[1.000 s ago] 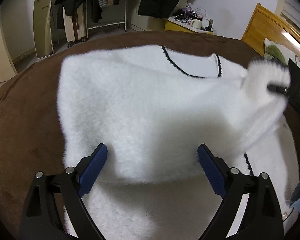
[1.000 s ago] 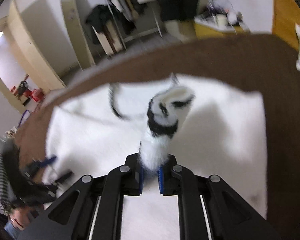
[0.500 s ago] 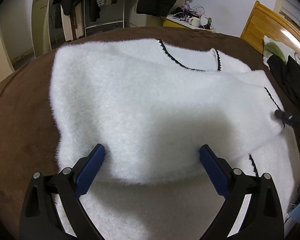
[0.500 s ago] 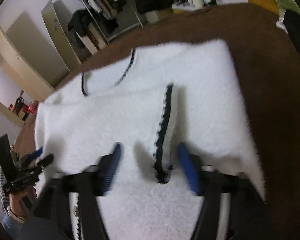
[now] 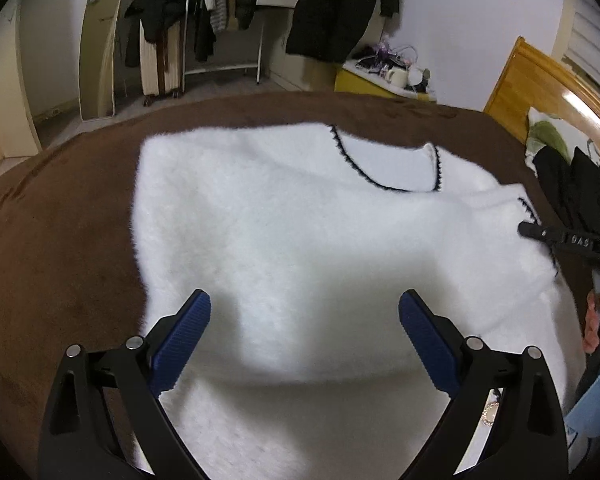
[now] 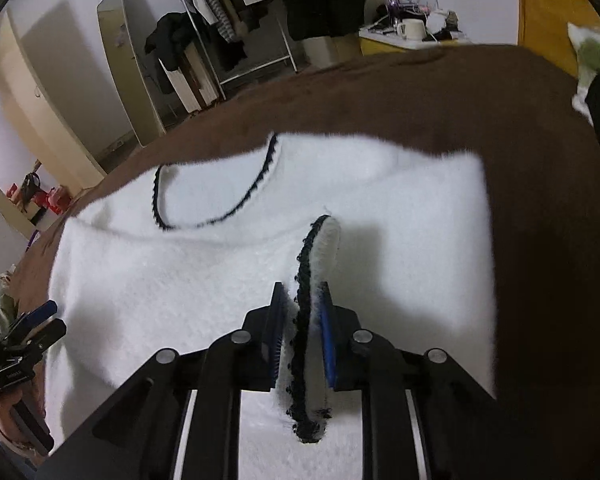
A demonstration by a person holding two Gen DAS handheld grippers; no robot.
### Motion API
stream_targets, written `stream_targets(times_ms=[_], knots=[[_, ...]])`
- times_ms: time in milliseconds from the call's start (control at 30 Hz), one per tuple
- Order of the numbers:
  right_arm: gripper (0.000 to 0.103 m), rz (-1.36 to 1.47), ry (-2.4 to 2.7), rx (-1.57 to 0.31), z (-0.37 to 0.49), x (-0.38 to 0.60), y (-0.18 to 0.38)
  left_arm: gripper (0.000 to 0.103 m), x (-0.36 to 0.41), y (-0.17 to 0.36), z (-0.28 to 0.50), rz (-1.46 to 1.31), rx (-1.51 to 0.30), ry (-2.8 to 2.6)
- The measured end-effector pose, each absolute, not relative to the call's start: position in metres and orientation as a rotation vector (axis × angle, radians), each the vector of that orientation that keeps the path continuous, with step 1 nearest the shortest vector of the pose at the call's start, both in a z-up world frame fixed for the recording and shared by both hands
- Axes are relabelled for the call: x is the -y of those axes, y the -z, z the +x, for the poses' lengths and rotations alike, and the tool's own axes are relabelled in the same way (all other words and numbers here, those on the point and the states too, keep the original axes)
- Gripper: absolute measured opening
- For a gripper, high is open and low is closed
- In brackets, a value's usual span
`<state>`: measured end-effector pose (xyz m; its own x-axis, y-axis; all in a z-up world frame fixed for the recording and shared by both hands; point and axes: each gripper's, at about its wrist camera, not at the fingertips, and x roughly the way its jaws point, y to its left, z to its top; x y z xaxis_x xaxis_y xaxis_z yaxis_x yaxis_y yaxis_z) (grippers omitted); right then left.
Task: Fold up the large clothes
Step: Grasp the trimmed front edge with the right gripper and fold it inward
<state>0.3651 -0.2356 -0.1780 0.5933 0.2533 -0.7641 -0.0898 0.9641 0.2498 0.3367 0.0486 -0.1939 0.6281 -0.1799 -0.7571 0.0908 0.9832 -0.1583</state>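
On the bed (image 5: 60, 240): sweater (image 5: 300, 220) half folded.
Right tool (image 6: 300, 336) has just closed, pinching the trimmed cuff (image 6: 312, 264) at six o'clock; left tool (image 5: 304, 320) spread; body folds remain.

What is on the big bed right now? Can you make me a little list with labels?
garment: fluffy white sweater with black trim, lying spread on the blanket
surface: brown blanket over the bed
sleeve cuff: black-edged cuff standing up between the right gripper's pads
right gripper: jaws have just been closing, now pinching the cuff
left gripper: jaws wide apart above the sweater's folded part, holding nothing
background: clothes rack, dark coat, wooden headboard
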Motion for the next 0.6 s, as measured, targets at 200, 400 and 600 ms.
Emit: stream_targets(times_ms=[200, 400, 600], knots=[[0.020, 0.077, -0.141, -1.022, 0.379, 0.224, 0.204, 0.093, -0.042, 0.215, 0.345, -0.040, -0.906, 0.164], [0.021, 0.059, -0.142, -1.010, 0.374, 0.226, 0.208, 0.093, -0.047, 0.222, 0.343, -0.070, -0.887, 0.181], [0.063, 0.086, -0.152, -1.013, 0.372, 0.227, 0.194, 0.093, -0.051, 0.216, 0.337, -0.065, -0.876, 0.201]])
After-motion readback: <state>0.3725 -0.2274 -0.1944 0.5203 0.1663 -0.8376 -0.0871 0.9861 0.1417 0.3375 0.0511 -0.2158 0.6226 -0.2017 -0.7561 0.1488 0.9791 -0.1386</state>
